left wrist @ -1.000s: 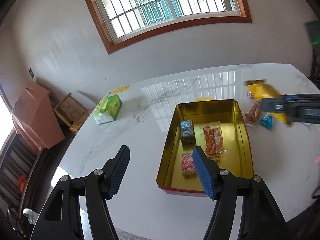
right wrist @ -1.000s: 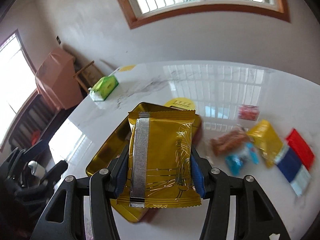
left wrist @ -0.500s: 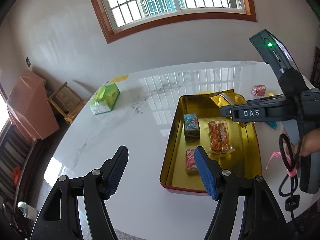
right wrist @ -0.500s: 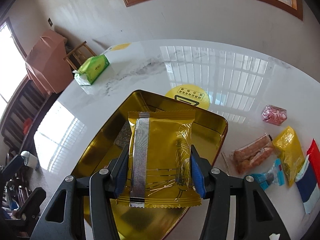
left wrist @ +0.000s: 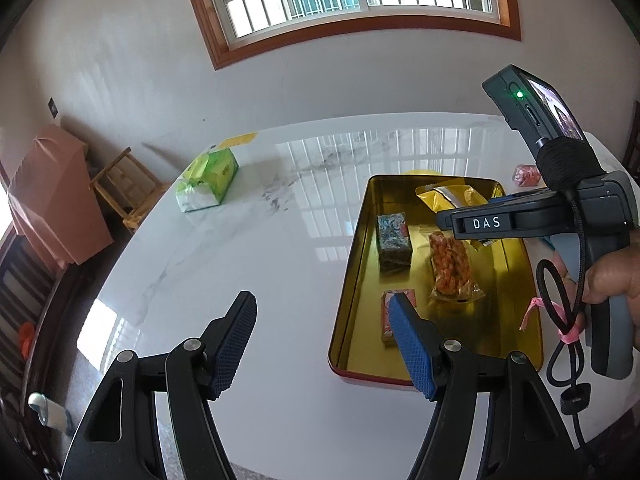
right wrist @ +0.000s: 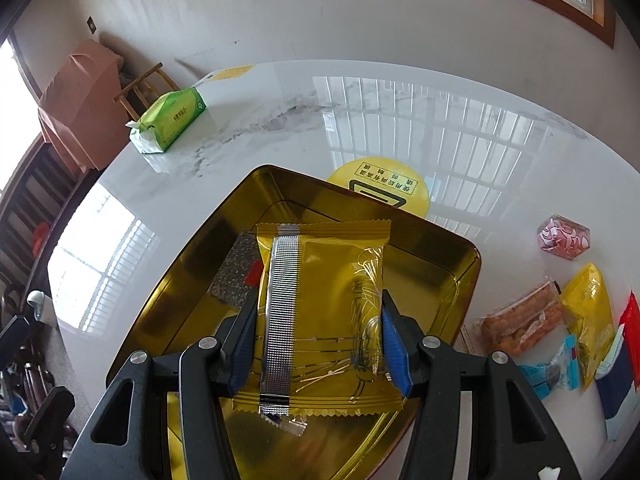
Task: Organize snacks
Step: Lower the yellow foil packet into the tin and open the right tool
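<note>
Right tool (right wrist: pixel 318 344) was clamped on a gold snack packet (right wrist: pixel 322 312), pads on its two side edges, held over the far half of the gold tin (right wrist: pixel 460 280) near the counter's middle. Left tool (left wrist: pixel 322 340) hung wide & empty above the counter (left wrist: pixel 240 248), by the tin's near-left corner.

To do it well: lower packet flat into bare space at tin's far-right, w/o landing on the dark block snack (left wrist: pixel 394 240), the orange snack bag (left wrist: pixel 450 268) or the pink snack (left wrist: pixel 390 314) already inside; let go only once it rests.

Loose snacks waited toward the counter's right edge: pink candy (right wrist: pixel 564 236), brown cracker pack (right wrist: pixel 520 324), yellow pouch (right wrist: pixel 588 308), blue & red packs. Green tissue pack (right wrist: pixel 172 120) sat at far-left corner, well apart. Yellow sticker (right wrist: pixel 380 188) lay just past the tin. Nothing blocked the drop, I judge.
</note>
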